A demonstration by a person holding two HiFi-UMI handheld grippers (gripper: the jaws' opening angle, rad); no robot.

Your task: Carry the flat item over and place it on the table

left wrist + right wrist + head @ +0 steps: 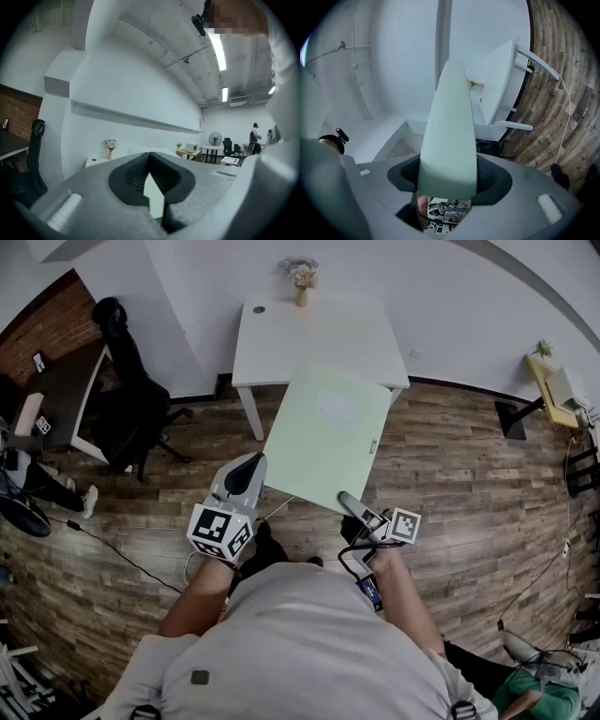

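Floor: brown wooden plank floor [469, 474], running under everything in the head view.
Table: white rectangular table [319, 334] standing against the white wall, ahead of the person.
Board: pale green flat square board [328, 432], held up in the air between the person and the table, tilted. Its far edge overlaps the table's near edge in the head view; I cannot tell whether it touches the top.
Chair: black office chair [131, 409] to the left of the table, beside a dark desk.
Left gripper: the grey left gripper [251, 467] is at the board's near left corner. Its jaws are nearly together, pinching the thin green edge that shows between them in the left gripper view.
Right gripper: the grey right gripper [349, 502] is at the board's near right edge. Its jaws stand wide, clamped on the board, which fills the gap between its pads in the right gripper view.
Vase: small tan vase of pale flowers [301, 292] at the table's far edge, well apart from the board.
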